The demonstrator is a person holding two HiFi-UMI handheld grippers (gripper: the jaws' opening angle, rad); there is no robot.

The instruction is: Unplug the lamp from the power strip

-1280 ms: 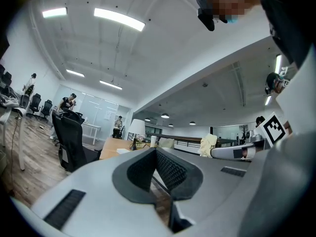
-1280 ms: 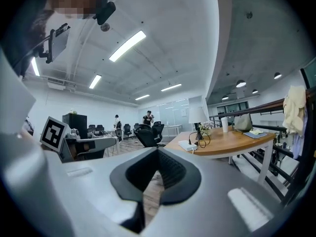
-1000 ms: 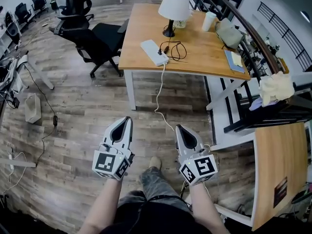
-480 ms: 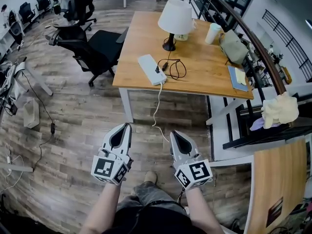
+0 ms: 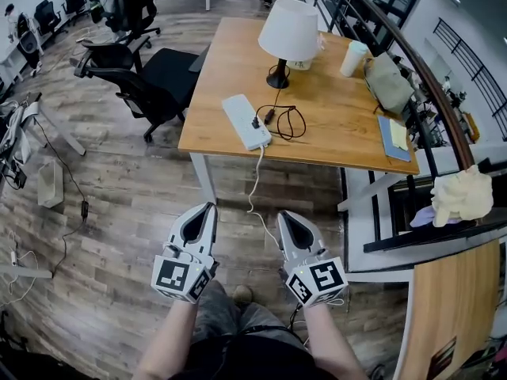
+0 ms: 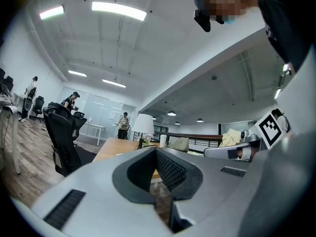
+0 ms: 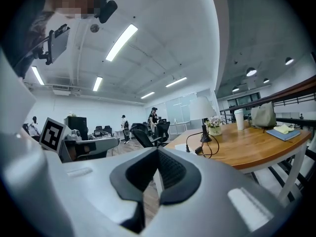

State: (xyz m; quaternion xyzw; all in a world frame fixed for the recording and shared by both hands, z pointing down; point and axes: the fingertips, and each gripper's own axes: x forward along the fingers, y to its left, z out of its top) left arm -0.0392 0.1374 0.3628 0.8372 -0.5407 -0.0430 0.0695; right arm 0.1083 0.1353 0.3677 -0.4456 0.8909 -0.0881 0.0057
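A white-shaded lamp (image 5: 289, 30) on a black base stands at the far side of a wooden table (image 5: 341, 145). Its black cord (image 5: 289, 122) loops on the tabletop and its plug sits in a white power strip (image 5: 245, 121) near the table's left front edge. My left gripper (image 5: 209, 207) and right gripper (image 5: 283, 214) are held side by side over the floor, well short of the table, both shut and empty. In the right gripper view the lamp (image 7: 201, 110) and cord (image 7: 208, 144) show ahead beyond the shut jaws. In the left gripper view the lamp (image 6: 143, 125) is small and far.
The strip's white cable (image 5: 255, 182) hangs off the table to the floor. A paper cup (image 5: 354, 57), a bag (image 5: 390, 79) and a notebook (image 5: 394, 135) lie at the table's right. Black office chairs (image 5: 146, 74) stand left of the table; a railing (image 5: 412, 62) runs along the right.
The table with lamp and strip has come nearer and lower in the head view as the person steps toward it. Both grippers stay shut, side by side.
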